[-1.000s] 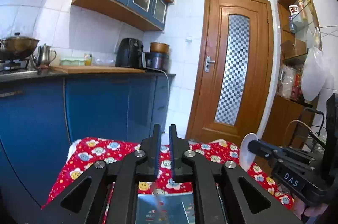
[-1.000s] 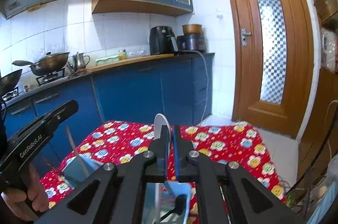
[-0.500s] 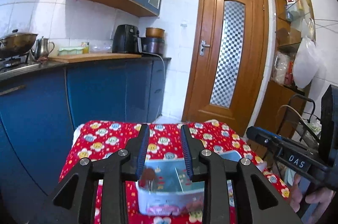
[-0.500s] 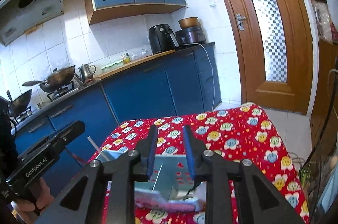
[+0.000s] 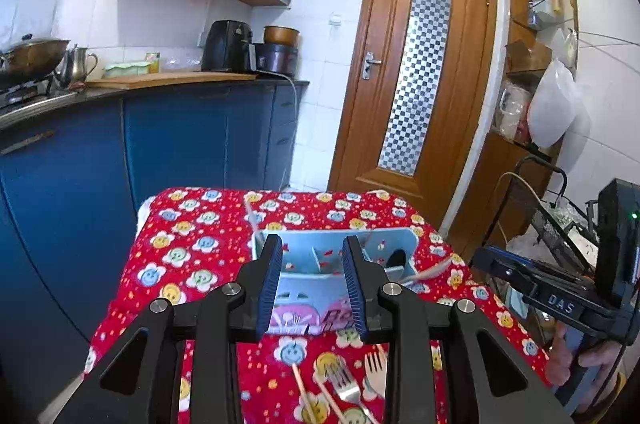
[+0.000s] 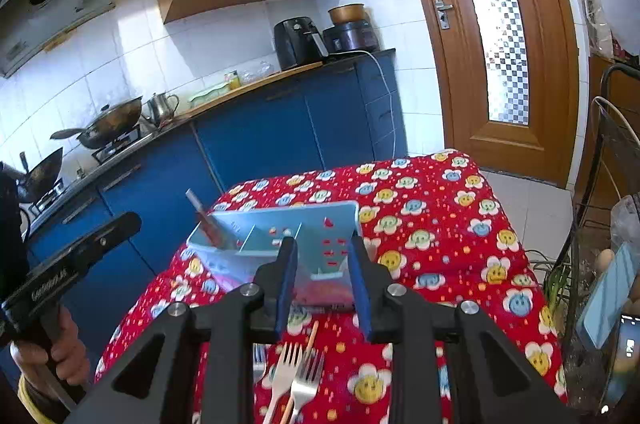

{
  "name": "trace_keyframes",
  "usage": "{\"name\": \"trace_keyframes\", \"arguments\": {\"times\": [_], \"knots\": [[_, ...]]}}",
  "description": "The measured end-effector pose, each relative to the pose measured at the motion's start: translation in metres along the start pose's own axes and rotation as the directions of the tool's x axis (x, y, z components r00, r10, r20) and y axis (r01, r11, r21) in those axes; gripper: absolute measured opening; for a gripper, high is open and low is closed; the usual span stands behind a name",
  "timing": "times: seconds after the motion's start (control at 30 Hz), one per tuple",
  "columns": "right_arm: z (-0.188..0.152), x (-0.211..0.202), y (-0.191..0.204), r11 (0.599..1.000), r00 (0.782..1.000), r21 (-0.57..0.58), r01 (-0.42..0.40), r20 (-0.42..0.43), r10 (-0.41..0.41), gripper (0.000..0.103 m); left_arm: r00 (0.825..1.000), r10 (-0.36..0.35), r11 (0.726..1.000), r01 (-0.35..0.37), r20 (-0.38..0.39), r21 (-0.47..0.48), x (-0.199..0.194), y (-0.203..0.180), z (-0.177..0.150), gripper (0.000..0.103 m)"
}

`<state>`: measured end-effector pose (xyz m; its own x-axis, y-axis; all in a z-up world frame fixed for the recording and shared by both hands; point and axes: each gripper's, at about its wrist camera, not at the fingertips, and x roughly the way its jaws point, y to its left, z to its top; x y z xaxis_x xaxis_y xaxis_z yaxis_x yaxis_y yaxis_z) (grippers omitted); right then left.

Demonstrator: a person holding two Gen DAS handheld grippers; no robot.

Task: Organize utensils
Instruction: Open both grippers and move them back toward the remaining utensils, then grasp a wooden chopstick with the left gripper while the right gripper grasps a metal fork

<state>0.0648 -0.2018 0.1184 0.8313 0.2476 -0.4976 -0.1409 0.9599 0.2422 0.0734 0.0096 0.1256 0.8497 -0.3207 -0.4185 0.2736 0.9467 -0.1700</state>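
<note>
Left wrist view: left gripper [image 5: 312,280] and right gripper [image 6: 325,282] now parted, empty, backed off pale-blue plastic organizer [image 5: 334,256]; steel forks [image 6: 296,376] at 6 o'clock await.

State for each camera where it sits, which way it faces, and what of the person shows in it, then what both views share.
Left wrist: on the left gripper, facing the door over the blue organizer; its own open fingers, plus the right hand.
Right wrist: on the right gripper, facing the blue counter; its own open fingers, plus the left hand.
Shared: organizer, forks, red tablecloth.
</note>
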Motion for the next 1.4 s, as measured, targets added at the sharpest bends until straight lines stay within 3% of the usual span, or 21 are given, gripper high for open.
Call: {"name": "trace_keyframes", "arguments": {"times": [0.3, 0.6, 0.73, 1.03, 1.27, 1.4], "knots": [[-0.027, -0.025, -0.001, 1.0, 0.999, -0.014, -0.007, -0.046, 0.006, 0.032, 0.993, 0.051, 0.999, -0.051, -0.104, 0.006, -0.009, 0.003, -0.026, 0.032], [-0.058, -0.031, -0.008, 1.0, 0.993, 0.003, -0.012, -0.117, 0.013, 0.035, 0.962, 0.059, 0.998, -0.057, -0.268, 0.014, -0.001, 0.003, -0.065, 0.032], [-0.071, -0.029, -0.011, 1.0, 0.989, 0.02, -0.016, -0.146, 0.019, 0.035, 0.942, 0.055, 0.998, -0.05, -0.332, 0.023, 0.004, 0.0, -0.078, 0.032], [-0.09, -0.02, -0.023, 0.996, 0.98, 0.084, -0.015, -0.195, 0.031, 0.037, 0.88, 0.077, 0.997, -0.064, -0.469, 0.044, 0.032, -0.004, -0.102, 0.032], [-0.098, -0.018, -0.033, 0.993, 0.977, 0.118, -0.006, -0.213, 0.032, 0.039, 0.843, 0.087, 0.996, -0.061, -0.53, 0.066, 0.05, -0.006, -0.108, 0.032], [-0.099, -0.018, -0.038, 0.992, 0.976, 0.126, 0.002, -0.217, 0.025, 0.04, 0.809, 0.09, 0.996, -0.057, -0.58, 0.074, 0.064, -0.005, -0.111, 0.032]]}}
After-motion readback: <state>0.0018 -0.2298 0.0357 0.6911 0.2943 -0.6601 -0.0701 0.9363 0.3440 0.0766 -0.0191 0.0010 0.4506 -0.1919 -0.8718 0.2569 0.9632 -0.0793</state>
